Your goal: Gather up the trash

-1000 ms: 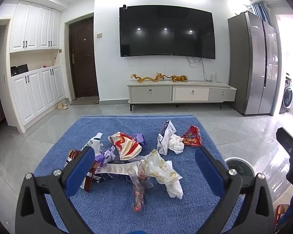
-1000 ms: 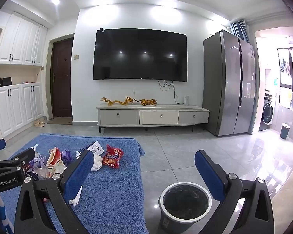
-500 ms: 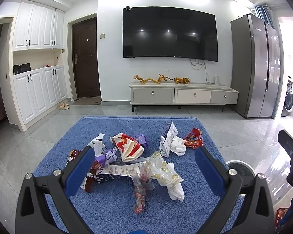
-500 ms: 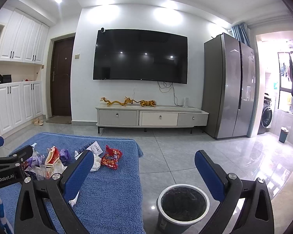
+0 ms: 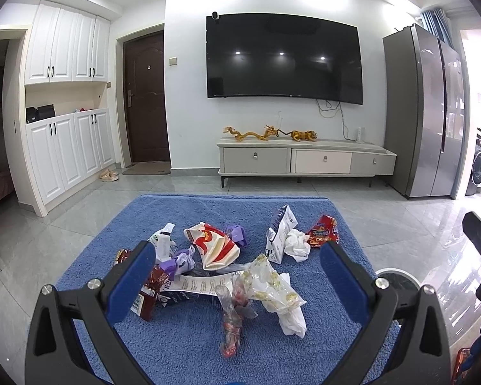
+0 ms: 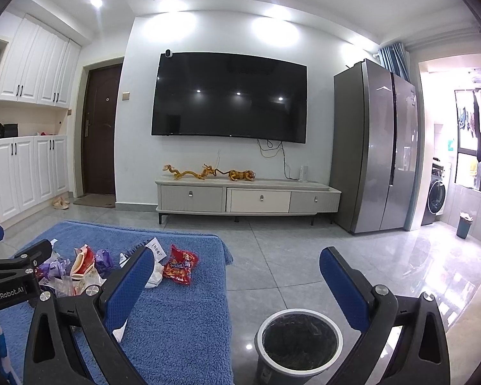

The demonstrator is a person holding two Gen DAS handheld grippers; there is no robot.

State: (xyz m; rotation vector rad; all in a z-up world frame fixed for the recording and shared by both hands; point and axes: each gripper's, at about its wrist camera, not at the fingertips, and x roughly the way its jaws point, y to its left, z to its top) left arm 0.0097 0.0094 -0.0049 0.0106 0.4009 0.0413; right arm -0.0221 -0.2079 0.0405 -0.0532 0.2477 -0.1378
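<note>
Hovering with left tool spread wide, empty, over wrappers heaped on blue rug. Right tool likewise apart, empty, above bin at 5 o'clock off rug.

Between your left gripper's wide-spread blue pads, crumpled wrappers and tissue crowd the blue fleece mat; bare mat lies nearest you. Your right gripper hangs open over the round grey bin lined in black, its mouth unobstructed. Grey tiled floor beyond is free up to the pale TV cabinet.
</note>
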